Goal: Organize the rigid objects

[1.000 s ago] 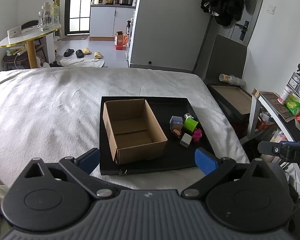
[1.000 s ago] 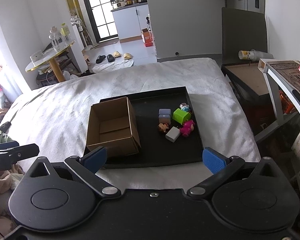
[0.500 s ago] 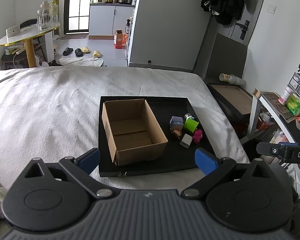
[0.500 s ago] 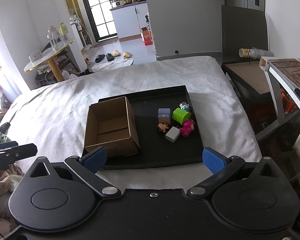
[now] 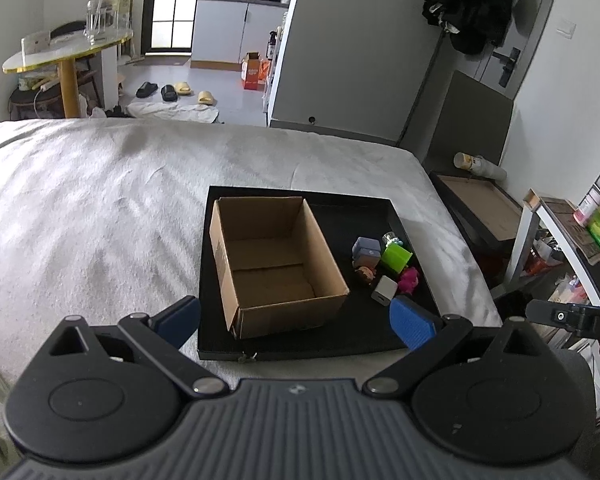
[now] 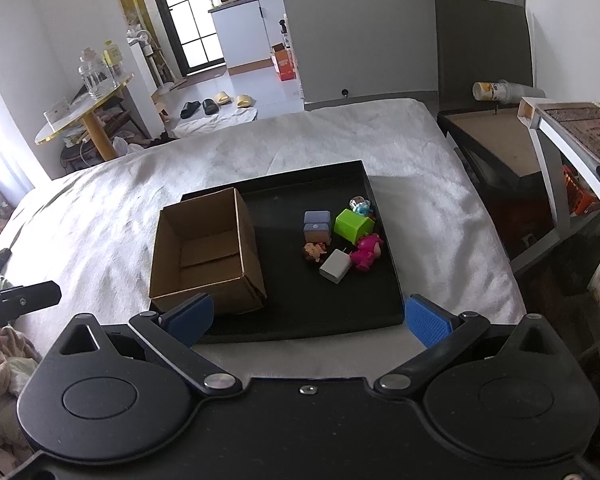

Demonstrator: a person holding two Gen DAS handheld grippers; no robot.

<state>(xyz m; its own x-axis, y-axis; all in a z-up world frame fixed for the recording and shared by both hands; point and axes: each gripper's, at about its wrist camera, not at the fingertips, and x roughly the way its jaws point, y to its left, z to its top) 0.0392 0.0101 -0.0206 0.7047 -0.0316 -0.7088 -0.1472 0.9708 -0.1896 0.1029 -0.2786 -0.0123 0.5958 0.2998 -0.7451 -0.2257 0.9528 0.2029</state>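
Observation:
An open, empty cardboard box (image 5: 274, 264) (image 6: 206, 252) stands on the left half of a black tray (image 5: 340, 332) (image 6: 300, 320) on the bed. To its right lie several small things: a grey-blue block (image 6: 317, 226), a green block (image 6: 353, 224), a pink toy (image 6: 366, 254), a white charger (image 6: 335, 266), a small doll (image 6: 314, 252) and a tiny figure (image 6: 360, 204). My left gripper (image 5: 296, 320) is open and empty, near the tray's front edge. My right gripper (image 6: 308, 318) is open and empty, also near the front edge.
The tray lies on a white bed cover (image 5: 100, 220). A dark low cabinet (image 6: 496, 148) and a shelf unit (image 6: 560, 152) stand right of the bed. A round table (image 5: 64, 52) and slippers (image 5: 172, 90) are beyond the far end.
Both grippers have drifted slightly towards the tray; the box and small things look a little nearer. Nothing on the tray has moved. Both stay open.

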